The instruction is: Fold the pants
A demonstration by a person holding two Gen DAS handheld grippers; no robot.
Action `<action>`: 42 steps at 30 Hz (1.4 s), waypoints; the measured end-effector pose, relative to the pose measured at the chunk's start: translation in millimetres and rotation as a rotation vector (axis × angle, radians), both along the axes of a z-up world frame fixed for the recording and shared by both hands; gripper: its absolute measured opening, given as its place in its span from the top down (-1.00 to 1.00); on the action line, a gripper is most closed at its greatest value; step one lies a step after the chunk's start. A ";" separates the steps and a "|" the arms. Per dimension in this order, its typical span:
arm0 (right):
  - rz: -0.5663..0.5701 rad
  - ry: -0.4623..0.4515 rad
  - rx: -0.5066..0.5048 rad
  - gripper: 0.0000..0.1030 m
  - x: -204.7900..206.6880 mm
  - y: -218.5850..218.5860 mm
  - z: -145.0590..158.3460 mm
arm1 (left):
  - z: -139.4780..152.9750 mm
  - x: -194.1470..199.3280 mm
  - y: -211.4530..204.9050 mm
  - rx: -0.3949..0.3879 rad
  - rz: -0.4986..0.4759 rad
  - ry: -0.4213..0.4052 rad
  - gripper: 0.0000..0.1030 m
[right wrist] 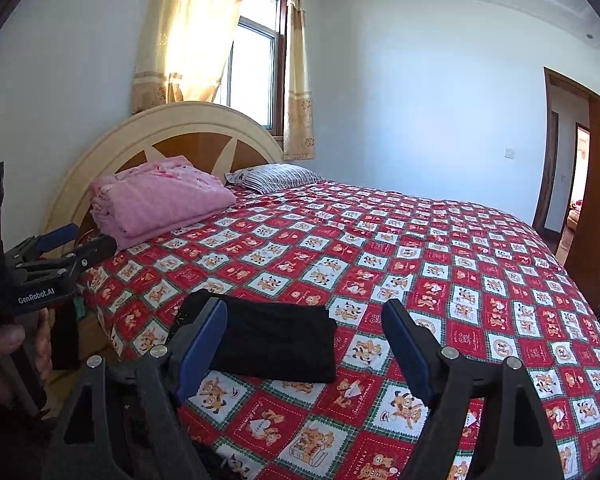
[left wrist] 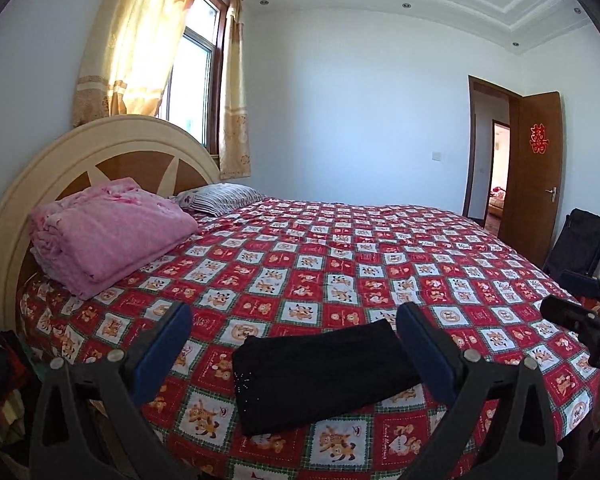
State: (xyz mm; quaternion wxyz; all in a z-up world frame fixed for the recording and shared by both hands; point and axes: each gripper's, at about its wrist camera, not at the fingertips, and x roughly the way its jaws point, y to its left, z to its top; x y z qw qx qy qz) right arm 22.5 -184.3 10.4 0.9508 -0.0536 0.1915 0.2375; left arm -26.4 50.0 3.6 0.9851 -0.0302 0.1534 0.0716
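Note:
The black pants [left wrist: 320, 376] lie folded into a compact rectangle on the red patterned bedspread [left wrist: 340, 264], near the bed's front edge. My left gripper [left wrist: 296, 320] is open and empty, held above the pants without touching them. In the right wrist view the folded pants [right wrist: 276, 344] lie at lower centre-left. My right gripper [right wrist: 304, 320] is open and empty, hovering just right of and above the pants. The left gripper also shows in the right wrist view [right wrist: 80, 246], open, at the left edge. The right gripper's body shows at the right edge of the left wrist view [left wrist: 580, 320].
A folded pink blanket [left wrist: 112, 232] and a striped pillow [left wrist: 220, 196] lie by the round headboard [left wrist: 100, 148]. A window with yellow curtains [left wrist: 140, 40] is behind. An open wooden door [left wrist: 536, 176] and a dark bag [left wrist: 576, 244] are at far right. Clothes pile at lower left [left wrist: 0, 380].

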 end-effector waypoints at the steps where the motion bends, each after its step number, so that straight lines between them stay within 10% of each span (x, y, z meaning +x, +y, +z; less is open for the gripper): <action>1: -0.002 0.002 0.001 -0.57 0.8 -0.7 -0.3 | -1.1 1.3 0.6 -0.004 -0.001 0.005 -1.00; 42: 0.009 0.012 -0.005 -0.57 4.3 2.9 -9.6 | -11.1 8.4 -1.1 -0.022 -0.011 0.060 -1.00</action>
